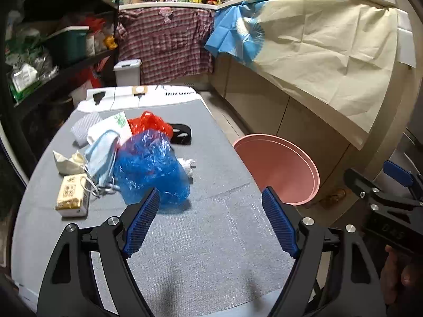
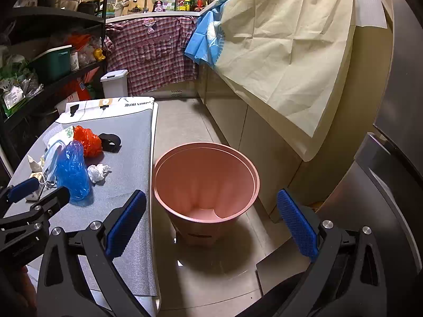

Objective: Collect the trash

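Note:
A crumpled blue plastic bag [image 1: 150, 166] lies on the grey table [image 1: 211, 237], with a red plastic bag [image 1: 149, 124], a face mask [image 1: 101, 155], a tissue pack [image 1: 72, 194], a white paper wad [image 1: 186, 165] and a black strap [image 1: 181, 132] around it. My left gripper [image 1: 211, 198] is open and empty, just short of the blue bag. My right gripper [image 2: 211, 206] is open and empty over the pink bin [image 2: 206, 182], which stands on the floor right of the table. The blue bag [image 2: 72, 174] and paper wad [image 2: 97, 171] also show in the right wrist view.
Dark shelves [image 1: 53, 52] with bags and boxes stand left of the table. A small white bin [image 1: 128, 72] and a plaid cloth [image 1: 164, 42] are at the back. Cabinets under a cream sheet [image 1: 317, 52] run along the right. Tiled floor [image 2: 179, 126] lies between.

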